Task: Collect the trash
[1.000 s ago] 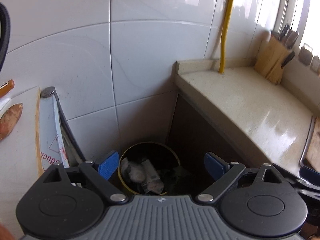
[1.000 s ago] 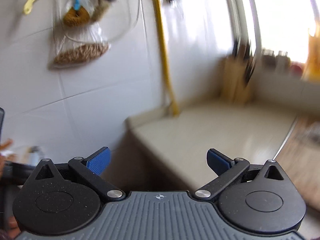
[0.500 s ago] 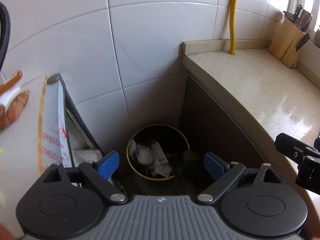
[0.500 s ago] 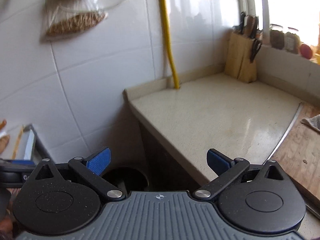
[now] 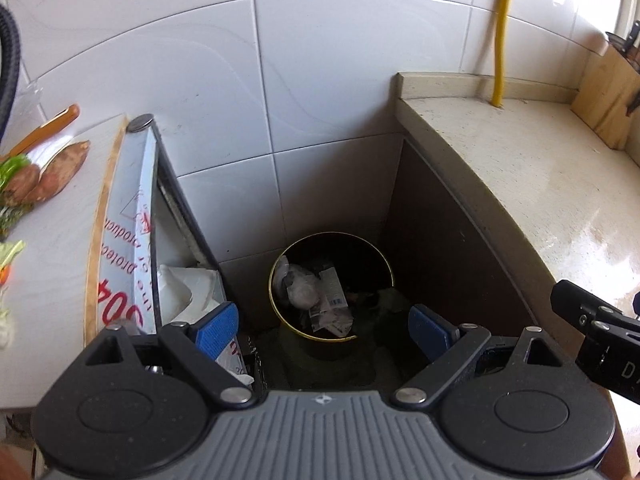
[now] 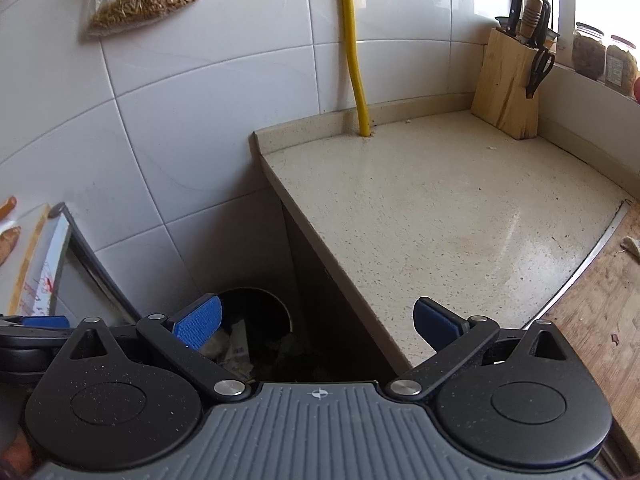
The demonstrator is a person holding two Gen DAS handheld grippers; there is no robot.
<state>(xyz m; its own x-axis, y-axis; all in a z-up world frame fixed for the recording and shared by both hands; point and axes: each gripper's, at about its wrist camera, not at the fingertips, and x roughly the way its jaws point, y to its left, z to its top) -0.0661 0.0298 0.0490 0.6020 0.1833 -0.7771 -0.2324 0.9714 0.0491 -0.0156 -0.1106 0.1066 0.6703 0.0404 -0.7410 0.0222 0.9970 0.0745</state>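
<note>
- Left gripper point(image 5: 324, 326): fingers spread wide, nothing between the blue pads point(image 5: 218, 326).
- Right gripper point(image 6: 318, 322): fingers spread wide, nothing held.
- Trash bin point(image 5: 378, 252): on the floor below both grippers, between the tiled wall point(image 5: 320, 80) and the countertop point(image 6: 440, 200).
- Crumpled trash point(image 5: 316, 296): inside the bin.

protective film point(image 5: 132, 240): red "04", mirrored "protec…" | black mount point(image 5: 612, 360): "D"
</note>
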